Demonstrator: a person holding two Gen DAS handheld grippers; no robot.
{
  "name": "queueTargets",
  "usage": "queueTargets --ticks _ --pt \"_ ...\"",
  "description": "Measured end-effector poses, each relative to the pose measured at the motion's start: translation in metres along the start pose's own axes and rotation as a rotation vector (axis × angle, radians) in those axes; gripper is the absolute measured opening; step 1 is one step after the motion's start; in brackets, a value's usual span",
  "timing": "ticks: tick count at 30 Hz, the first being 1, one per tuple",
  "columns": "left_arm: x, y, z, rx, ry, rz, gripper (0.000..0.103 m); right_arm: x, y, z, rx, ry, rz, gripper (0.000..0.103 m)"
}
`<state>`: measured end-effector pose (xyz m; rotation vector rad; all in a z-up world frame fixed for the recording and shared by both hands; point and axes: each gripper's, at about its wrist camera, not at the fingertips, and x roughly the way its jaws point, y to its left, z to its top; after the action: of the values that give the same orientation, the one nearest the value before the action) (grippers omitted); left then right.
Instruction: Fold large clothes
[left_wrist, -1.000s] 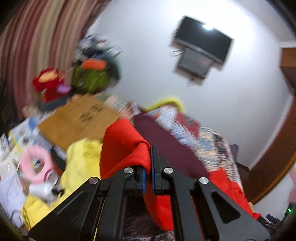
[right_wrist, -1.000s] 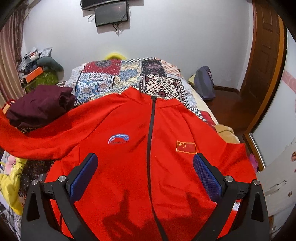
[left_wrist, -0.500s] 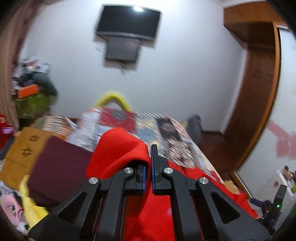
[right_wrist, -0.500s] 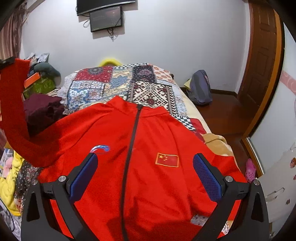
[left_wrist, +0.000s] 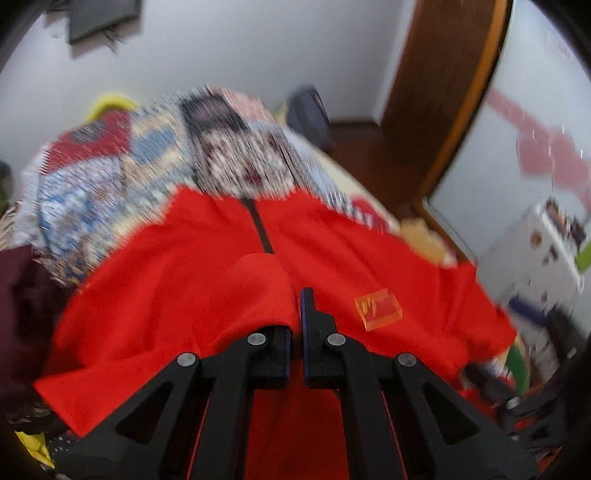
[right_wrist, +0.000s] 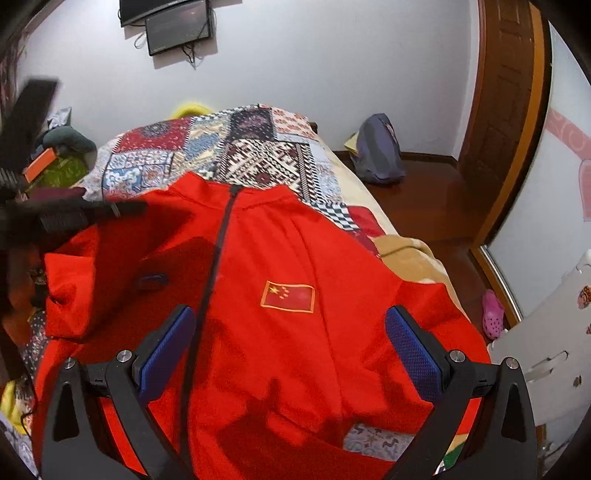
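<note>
A red zip jacket (right_wrist: 295, 258) with a flag patch lies face up on the patchwork bed (right_wrist: 258, 147). My left gripper (left_wrist: 297, 314) is shut on the jacket's red sleeve (left_wrist: 255, 291), which it holds over the jacket's chest. In the right wrist view that gripper (right_wrist: 55, 218) shows as a blurred dark shape at the left, with the sleeve folded inward under it. My right gripper (right_wrist: 291, 350) hovers open above the jacket's lower front, nothing between its blue pads (right_wrist: 413, 354).
A dark maroon garment (left_wrist: 22, 295) lies left of the jacket. A backpack (right_wrist: 380, 155) leans on the far wall by a wooden door (right_wrist: 509, 110). A white plastic piece (right_wrist: 546, 350) and pink shoe (right_wrist: 493, 314) are on the right.
The left gripper swung from the left side of the bed across over the jacket, carrying the sleeve inward and tilting down. The right gripper drifted slightly right and lower.
</note>
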<state>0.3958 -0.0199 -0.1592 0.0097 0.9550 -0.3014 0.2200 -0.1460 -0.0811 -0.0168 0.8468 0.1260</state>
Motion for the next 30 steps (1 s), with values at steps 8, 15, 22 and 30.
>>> queueTargets --ticks 8,15,22,30 --pt "0.048 -0.026 -0.048 0.105 0.192 -0.04 0.009 0.006 -0.01 -0.011 -0.004 0.04 -0.026 0.102" --pt "-0.011 -0.016 -0.062 0.122 0.135 -0.034 0.047 -0.002 -0.001 -0.006 -0.024 0.026 -0.017 0.102" --pt "-0.103 0.048 -0.078 0.026 -0.028 0.094 0.065 -0.002 0.031 0.004 -0.108 0.016 0.056 0.102" --pt "-0.133 0.132 -0.141 -0.12 0.028 0.281 0.066 0.043 0.09 0.01 -0.269 0.116 0.169 0.101"
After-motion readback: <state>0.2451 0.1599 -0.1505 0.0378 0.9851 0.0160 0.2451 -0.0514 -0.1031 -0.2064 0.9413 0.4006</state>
